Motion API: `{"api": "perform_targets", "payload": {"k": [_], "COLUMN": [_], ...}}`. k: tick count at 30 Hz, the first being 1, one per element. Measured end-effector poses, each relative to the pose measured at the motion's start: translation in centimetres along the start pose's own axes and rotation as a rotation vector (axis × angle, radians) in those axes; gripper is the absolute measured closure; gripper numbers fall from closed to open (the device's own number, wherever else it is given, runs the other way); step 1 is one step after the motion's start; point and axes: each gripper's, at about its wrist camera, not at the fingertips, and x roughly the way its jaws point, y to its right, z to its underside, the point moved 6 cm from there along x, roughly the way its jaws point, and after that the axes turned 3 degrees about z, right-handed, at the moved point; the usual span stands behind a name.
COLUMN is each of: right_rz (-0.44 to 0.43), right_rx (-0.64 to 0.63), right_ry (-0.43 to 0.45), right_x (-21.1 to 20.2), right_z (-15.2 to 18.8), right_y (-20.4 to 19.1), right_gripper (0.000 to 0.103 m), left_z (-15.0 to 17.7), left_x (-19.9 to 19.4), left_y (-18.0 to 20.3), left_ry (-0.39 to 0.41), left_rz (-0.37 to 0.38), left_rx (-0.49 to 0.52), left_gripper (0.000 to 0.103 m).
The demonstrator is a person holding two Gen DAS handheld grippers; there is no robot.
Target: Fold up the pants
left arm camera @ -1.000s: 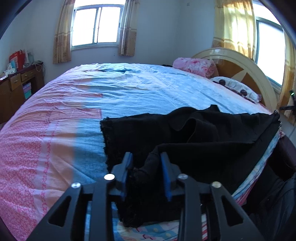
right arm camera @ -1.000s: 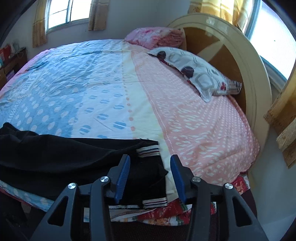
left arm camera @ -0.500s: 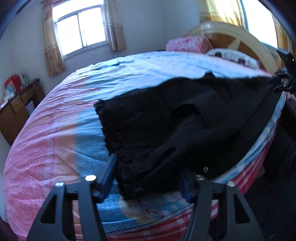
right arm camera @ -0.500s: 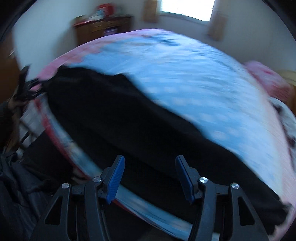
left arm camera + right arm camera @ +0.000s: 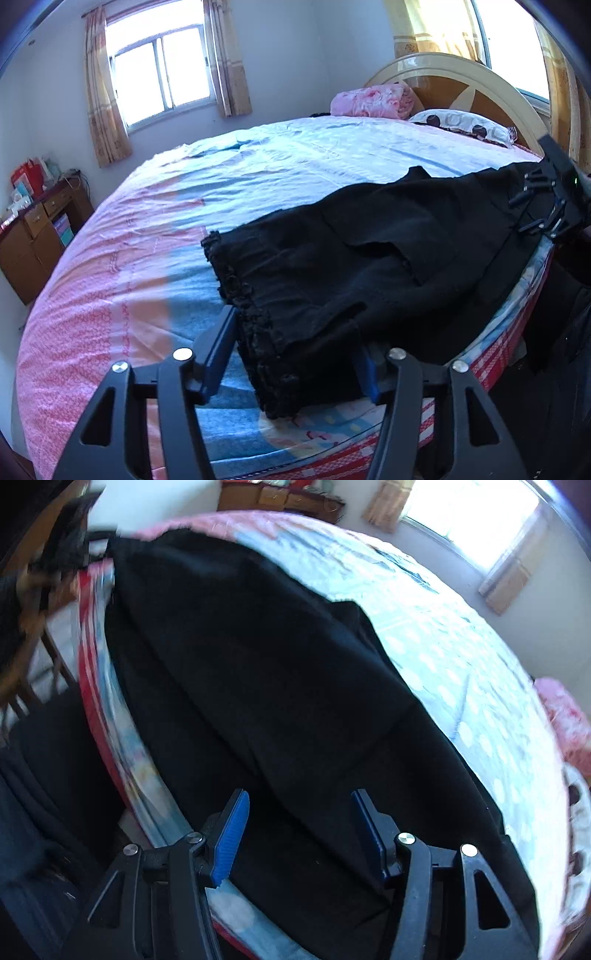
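Black pants (image 5: 351,258) lie along the near edge of the bed (image 5: 184,192), with a lacy end toward me in the left wrist view. My left gripper (image 5: 295,354) is open with its jaws wide on either side of that end, holding nothing. In the right wrist view the pants (image 5: 258,672) stretch away along the bed edge. My right gripper (image 5: 299,834) is open above the cloth at the other end, holding nothing. The right gripper also shows in the left wrist view (image 5: 550,199) at the far end of the pants.
A pink blanket (image 5: 373,99) and a spotted pillow (image 5: 461,123) lie by the round headboard (image 5: 461,74). A wooden cabinet (image 5: 33,236) stands at the left wall. A chair (image 5: 33,635) and dark cloth are beside the bed.
My left gripper has let go of the pants' end and opened wide. My right gripper has swung round from the striped end to look along the pants and is still open.
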Motion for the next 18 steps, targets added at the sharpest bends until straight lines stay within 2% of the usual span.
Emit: {"api": "perform_targets", "payload": {"k": [1, 3, 8, 9, 10, 13, 14, 15, 18], "right_rz": [0.003, -0.029, -0.033, -0.042, -0.047, -0.048, -0.044, -0.037, -0.04], "right_rx": [-0.003, 0.036, 0.085, 0.09, 0.092, 0.086, 0.087, 0.09, 0.126], "right_ry": [-0.005, -0.005, -0.003, -0.003, -0.004, 0.005, 0.006, 0.009, 0.042], "right_x": [0.3, 0.3, 0.2, 0.3, 1.1, 1.0, 0.8, 0.6, -1.2], "right_z": [0.3, 0.5, 0.9, 0.8, -0.7, -1.3, -1.4, -1.5, -1.8], "right_y": [0.0, 0.3, 1.2, 1.2, 1.4, 1.0, 1.0, 1.1, 1.9], "right_gripper": [0.06, 0.064, 0.071, 0.075, 0.08, 0.095, 0.097, 0.1, 0.101], "left_z": [0.1, 0.3, 0.3, 0.2, 0.2, -0.2, -0.4, -0.6, -1.0], "left_x": [0.2, 0.2, -0.5, -0.3, -0.1, 0.1, 0.0, -0.2, -0.7], "left_y": [-0.2, -0.5, -0.9, -0.9, -0.9, -0.5, -0.4, -0.4, -0.8], "left_ry": [-0.004, -0.015, 0.0, -0.001, -0.008, -0.006, -0.004, 0.006, 0.021], "left_rz": [0.006, 0.029, 0.026, 0.011, 0.002, 0.012, 0.025, 0.018, 0.025], "left_rx": [-0.009, -0.032, -0.051, -0.05, -0.043, -0.018, -0.014, -0.001, 0.006], "left_gripper": [0.039, 0.036, 0.034, 0.034, 0.034, 0.051, 0.056, 0.056, 0.058]}}
